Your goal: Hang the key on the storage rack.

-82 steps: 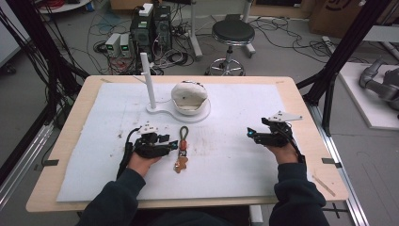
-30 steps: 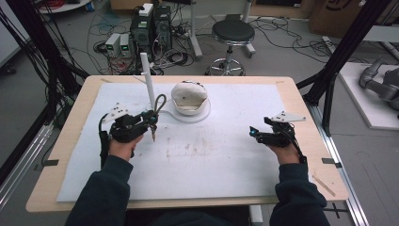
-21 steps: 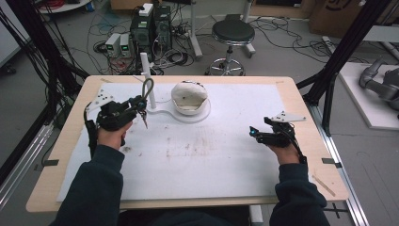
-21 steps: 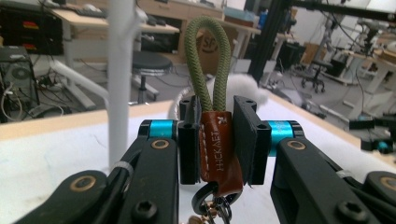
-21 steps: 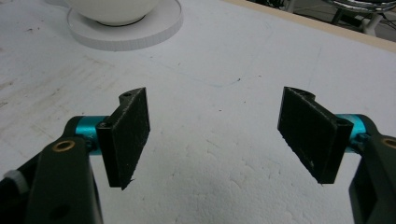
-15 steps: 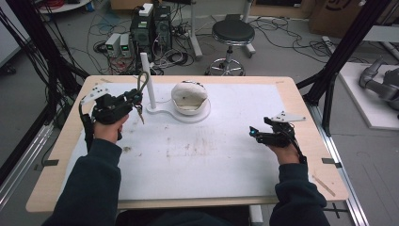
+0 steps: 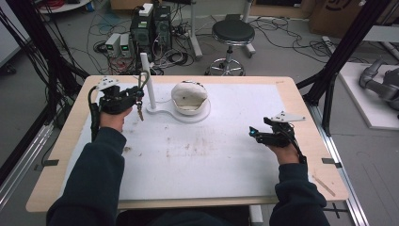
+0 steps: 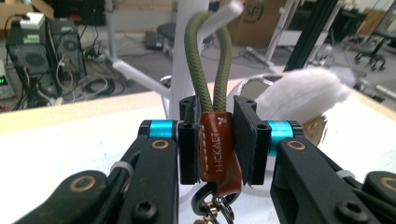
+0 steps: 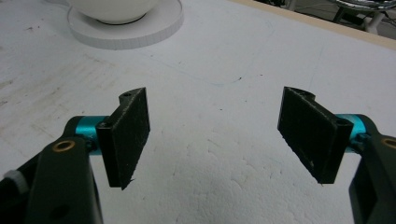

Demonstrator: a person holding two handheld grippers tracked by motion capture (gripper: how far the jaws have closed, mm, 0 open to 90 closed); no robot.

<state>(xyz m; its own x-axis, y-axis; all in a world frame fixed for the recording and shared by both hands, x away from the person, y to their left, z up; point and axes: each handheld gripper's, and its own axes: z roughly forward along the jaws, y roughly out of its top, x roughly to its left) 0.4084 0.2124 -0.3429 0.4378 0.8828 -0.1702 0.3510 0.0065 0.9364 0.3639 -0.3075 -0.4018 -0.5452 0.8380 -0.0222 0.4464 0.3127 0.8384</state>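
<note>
Left gripper (image 8: pixel 216 140) clamps keychain (image 8: pixel 215 151) beside post (image 7: pixel 147 84); right gripper (image 9: pixel 217 135) gapes over bare table (image 7: pixel 211 174).

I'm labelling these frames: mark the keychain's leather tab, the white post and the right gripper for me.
leather tab (image 8: pixel 218 149): left gripper view, on its stamped brown face.
white post (image 7: pixel 148 82): high view, midway up the shaft.
right gripper (image 9: pixel 219 135): right gripper view, midway between its two pads.

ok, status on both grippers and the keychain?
Left gripper shut on keychain's leather tab, cord loop beside white post. Right gripper open, low over the white mat. Nothing between loop and post.
</note>
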